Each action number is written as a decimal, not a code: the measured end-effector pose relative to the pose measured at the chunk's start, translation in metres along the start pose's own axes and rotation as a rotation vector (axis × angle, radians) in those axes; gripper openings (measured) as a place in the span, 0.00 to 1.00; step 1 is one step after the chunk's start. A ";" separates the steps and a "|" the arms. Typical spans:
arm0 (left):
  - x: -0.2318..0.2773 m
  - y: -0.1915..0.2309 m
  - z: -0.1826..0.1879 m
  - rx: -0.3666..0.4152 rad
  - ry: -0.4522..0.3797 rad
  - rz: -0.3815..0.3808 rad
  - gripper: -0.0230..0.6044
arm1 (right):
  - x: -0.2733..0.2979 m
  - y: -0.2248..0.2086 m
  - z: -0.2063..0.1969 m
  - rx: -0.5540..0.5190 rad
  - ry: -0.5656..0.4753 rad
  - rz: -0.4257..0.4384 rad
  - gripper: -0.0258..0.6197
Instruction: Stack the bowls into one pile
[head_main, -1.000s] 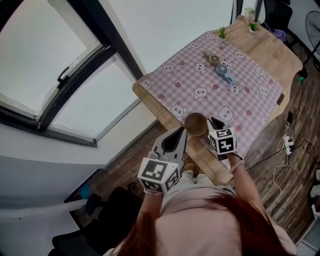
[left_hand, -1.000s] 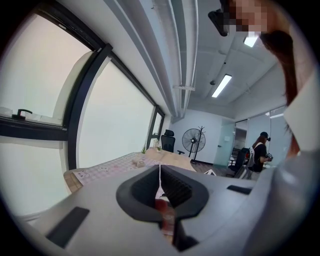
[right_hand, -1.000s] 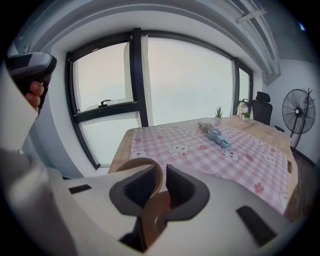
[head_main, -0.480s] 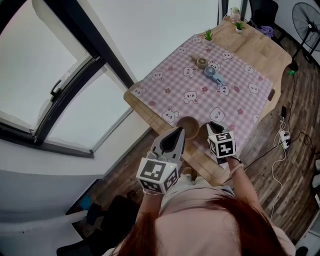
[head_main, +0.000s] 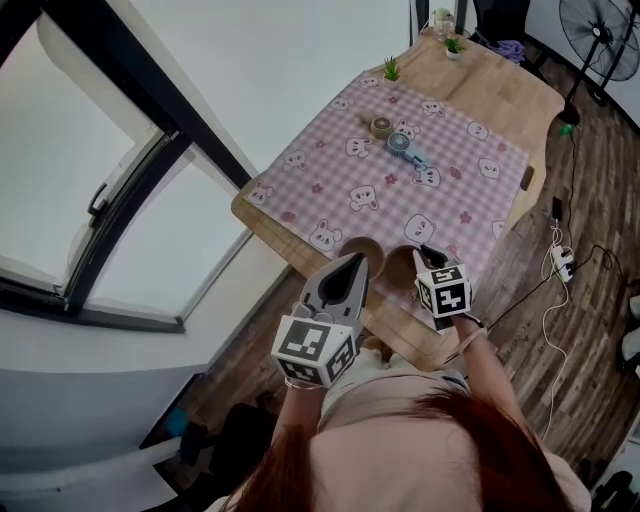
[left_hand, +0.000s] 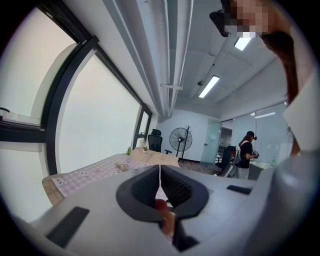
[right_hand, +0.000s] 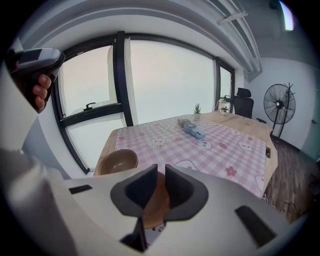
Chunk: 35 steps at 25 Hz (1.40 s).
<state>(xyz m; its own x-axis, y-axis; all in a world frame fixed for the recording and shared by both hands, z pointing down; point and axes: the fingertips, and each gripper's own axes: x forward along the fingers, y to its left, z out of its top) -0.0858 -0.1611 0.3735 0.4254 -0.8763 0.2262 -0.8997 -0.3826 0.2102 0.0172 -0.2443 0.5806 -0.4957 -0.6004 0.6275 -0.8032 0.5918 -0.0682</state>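
Closing over the last second, the right claw (right_hand: 161, 172) now pinches the rim of an orange-brown bowl (right_hand: 157, 202), the bowl's wall caught between its pads. Where the head view showed one bowl a second ago, two now sit side by side.

Both stand on the wooden surface (head_main: 500, 95) at its near edge, where a pink checked tablecloth (head_main: 400, 190) printed with bears covers most of the top. The free bowl, a tan bowl (head_main: 360, 250), rests upright on the near left corner, just beside the gripped one and to its left (in the right gripper view its hollow shows only its own plain inside). The gripped bowl's inside is mostly hidden by the claw, which reaches it from the near side.

The left claw (head_main: 350, 272) hangs just short of the tan bowl, off the surface's near edge, its jaws pressed together with no bowl between them.

Farther along the cloth lie a small blue handheld fan (head_main: 402, 149) and a small round thing (head_main: 381, 126), close together.
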 end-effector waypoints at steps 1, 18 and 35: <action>0.002 -0.002 0.000 0.002 0.001 -0.006 0.06 | -0.001 -0.002 -0.002 0.004 0.002 -0.004 0.11; 0.017 -0.011 -0.018 -0.002 0.065 -0.029 0.06 | 0.006 -0.015 -0.036 0.058 0.064 0.008 0.15; 0.021 -0.025 -0.042 0.008 0.156 -0.007 0.06 | 0.025 -0.014 -0.064 0.128 0.103 0.063 0.16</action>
<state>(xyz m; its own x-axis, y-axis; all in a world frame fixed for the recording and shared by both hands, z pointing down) -0.0504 -0.1573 0.4128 0.4416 -0.8174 0.3700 -0.8969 -0.3917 0.2050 0.0371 -0.2337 0.6470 -0.5146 -0.5021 0.6950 -0.8106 0.5491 -0.2035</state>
